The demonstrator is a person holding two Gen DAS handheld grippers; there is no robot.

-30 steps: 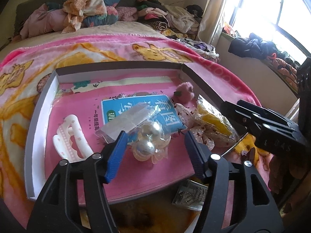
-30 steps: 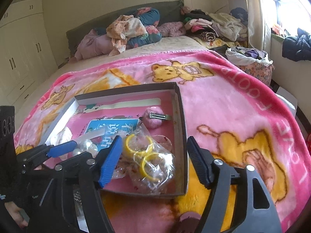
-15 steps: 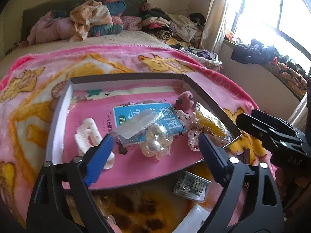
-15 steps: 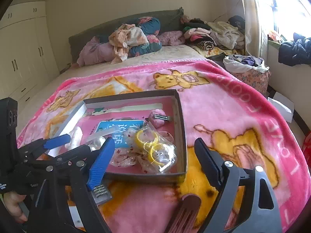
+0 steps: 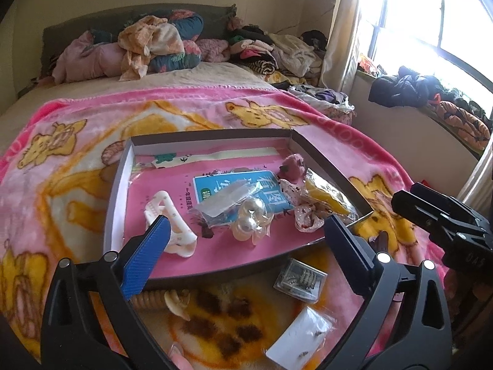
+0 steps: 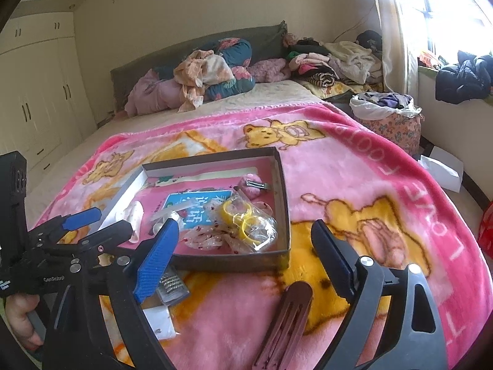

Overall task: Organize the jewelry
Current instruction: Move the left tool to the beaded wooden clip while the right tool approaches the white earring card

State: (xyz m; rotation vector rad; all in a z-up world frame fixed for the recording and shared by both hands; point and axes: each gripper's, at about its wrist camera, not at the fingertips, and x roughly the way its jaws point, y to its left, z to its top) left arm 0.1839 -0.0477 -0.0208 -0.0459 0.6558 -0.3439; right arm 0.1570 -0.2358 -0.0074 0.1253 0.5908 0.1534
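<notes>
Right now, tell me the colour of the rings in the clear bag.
Yellow rings; right wrist view.

"GenRobot" on left claw [image 6: 81, 220] body, "看图" on blue book [image 5: 243, 189]

Blanket [image 6: 354, 166] fleecy cloth; box [image 6: 285, 203] matt card; pearls [image 5: 251, 215] glossy; bag [image 6: 249, 225] clear shiny plastic; clip [image 5: 172, 225] smooth plastic.

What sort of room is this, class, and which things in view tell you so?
Most likely a lived-in bedroom: a bed under a pink bear blanket, clothes heaped at its headboard, and tall built-in wardrobe doors along the wall.
</notes>
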